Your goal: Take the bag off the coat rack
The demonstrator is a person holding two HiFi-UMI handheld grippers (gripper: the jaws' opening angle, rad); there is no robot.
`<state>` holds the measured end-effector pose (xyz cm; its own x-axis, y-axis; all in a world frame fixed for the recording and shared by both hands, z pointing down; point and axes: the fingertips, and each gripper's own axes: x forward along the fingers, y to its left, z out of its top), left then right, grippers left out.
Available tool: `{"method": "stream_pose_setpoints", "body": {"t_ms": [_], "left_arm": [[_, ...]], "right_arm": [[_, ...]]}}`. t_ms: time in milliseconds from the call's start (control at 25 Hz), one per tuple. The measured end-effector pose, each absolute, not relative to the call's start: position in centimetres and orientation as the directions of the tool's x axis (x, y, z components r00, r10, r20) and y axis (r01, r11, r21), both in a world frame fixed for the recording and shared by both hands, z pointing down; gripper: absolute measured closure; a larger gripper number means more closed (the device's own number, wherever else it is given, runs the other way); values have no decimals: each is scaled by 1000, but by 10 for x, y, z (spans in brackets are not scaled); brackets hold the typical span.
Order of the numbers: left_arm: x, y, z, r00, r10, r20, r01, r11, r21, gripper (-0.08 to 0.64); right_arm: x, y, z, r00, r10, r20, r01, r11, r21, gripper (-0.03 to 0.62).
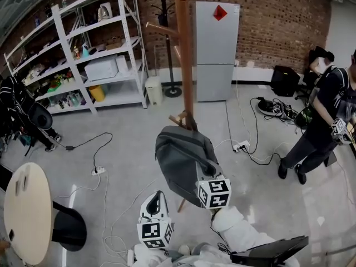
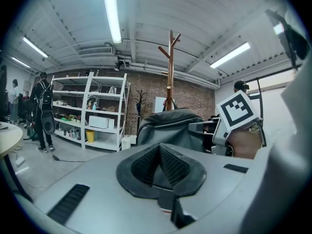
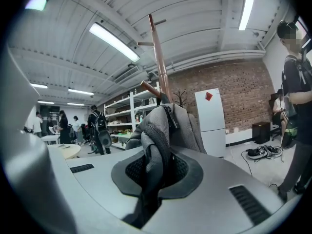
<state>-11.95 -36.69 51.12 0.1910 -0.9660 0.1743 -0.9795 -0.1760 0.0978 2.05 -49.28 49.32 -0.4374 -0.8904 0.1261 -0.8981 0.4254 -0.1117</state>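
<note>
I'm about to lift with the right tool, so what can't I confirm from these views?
- Head view: the marker cube and bag hide how the right tool grips.
- Head view: the top of the coat rack is cut off by the upper edge.
- Every view: the bag's body hides where it hangs on the rack.
- Left gripper view: the bag hides the rack's base.

One bag (image 1: 181,160); two coat racks (image 1: 184,49) (image 1: 169,60); two tongs (image 2: 159,165) (image 3: 155,172); one fridge (image 1: 216,49).
</note>
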Motion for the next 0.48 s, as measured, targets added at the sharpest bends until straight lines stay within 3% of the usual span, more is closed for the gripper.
{"method": "stream_pose_setpoints", "body": {"t_ms": [480], "left_arm": [[-117,-357,511,182,-971,155,-980,-167,109,571]], "right_arm": [[18,-486,462,-464,-884,59,-884,457,-98,566]]}}
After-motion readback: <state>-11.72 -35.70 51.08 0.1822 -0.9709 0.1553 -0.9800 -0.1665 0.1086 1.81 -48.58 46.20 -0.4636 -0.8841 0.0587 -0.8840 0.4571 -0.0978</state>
